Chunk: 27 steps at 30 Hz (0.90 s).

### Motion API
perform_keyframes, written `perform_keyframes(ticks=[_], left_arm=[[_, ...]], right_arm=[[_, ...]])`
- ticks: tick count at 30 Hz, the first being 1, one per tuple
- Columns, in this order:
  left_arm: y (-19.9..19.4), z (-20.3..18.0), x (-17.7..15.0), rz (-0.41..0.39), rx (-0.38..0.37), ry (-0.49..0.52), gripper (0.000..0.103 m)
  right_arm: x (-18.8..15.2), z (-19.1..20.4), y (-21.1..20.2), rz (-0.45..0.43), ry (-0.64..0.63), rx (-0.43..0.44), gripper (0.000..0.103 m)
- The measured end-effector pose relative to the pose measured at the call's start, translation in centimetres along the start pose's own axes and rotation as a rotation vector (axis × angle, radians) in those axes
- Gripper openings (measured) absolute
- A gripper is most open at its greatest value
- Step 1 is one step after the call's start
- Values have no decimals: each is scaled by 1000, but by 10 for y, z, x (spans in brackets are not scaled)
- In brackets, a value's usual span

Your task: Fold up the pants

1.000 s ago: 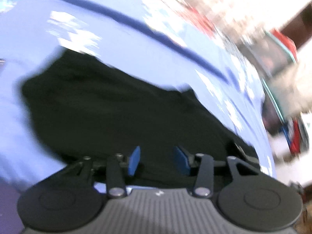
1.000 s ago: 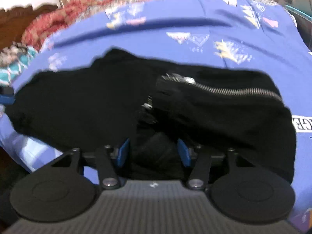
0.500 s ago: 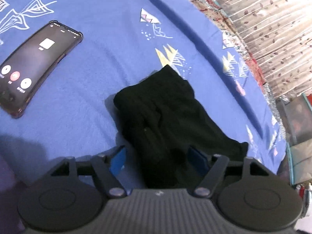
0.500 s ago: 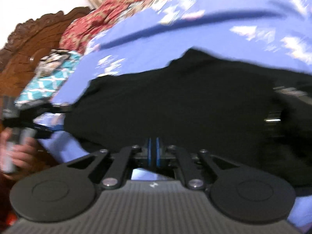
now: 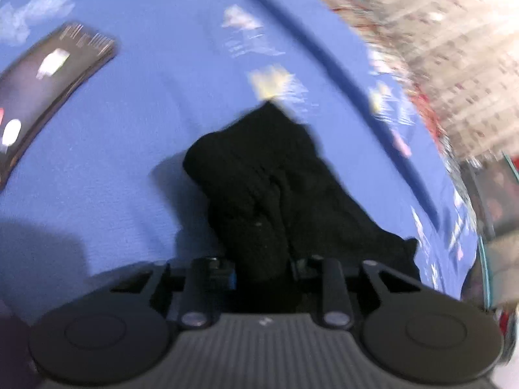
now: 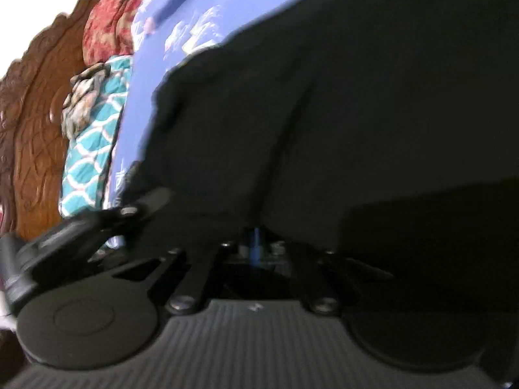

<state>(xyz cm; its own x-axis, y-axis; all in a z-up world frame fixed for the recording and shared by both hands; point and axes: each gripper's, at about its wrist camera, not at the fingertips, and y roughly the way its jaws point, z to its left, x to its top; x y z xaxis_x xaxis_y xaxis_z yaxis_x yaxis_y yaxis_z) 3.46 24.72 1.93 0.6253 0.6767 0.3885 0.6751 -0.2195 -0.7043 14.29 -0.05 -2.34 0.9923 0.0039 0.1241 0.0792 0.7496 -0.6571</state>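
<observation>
On the blue bedsheet [image 5: 136, 136] lie the black pants [image 5: 269, 188], bunched. Left gripper [image 5: 263, 272] is closing on their near end; right gripper [image 6: 256, 243] seems pinched shut under dark cloth. A shallow bite could slip, spoiling the fold.

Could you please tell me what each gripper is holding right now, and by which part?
The left gripper is closing on the bunched end of the black pants. The right gripper is shut on the pants' near edge; which part is unclear.
</observation>
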Motion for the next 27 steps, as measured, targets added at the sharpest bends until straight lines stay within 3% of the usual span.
perform_keyframes(ticks=[3,5,11,14,17,19,20,24,27], left_arm=[[-13,-50,-18,-72,-2,250,24],[-15,-84,-34,-101,-17,405,24],[9,-159,-97,-60,-37,775,24],[29,-178,-129,-19,-5,921,35],[30,-183,-147,2,6,992,47],[22,-181,-149,7,-15,1006,53],[16,-179,-149,10,-30,1009,58],[-15,-164,-143,-2,-84,982,60],[-33,-149,-125,-29,-75,867,60]], right_arm=[[1,-5,-12,3,56,45,1],[0,-7,-29,-34,70,55,7],[-5,-42,-119,-299,134,51,9],[-12,-57,-155,-444,146,45,10],[-18,-61,-174,-514,111,27,23],[-21,-60,-176,-529,83,24,57],[-23,-58,-175,-537,67,25,63],[-12,-46,-156,-497,-25,-6,74],[-16,-34,-149,-528,-132,-112,74]])
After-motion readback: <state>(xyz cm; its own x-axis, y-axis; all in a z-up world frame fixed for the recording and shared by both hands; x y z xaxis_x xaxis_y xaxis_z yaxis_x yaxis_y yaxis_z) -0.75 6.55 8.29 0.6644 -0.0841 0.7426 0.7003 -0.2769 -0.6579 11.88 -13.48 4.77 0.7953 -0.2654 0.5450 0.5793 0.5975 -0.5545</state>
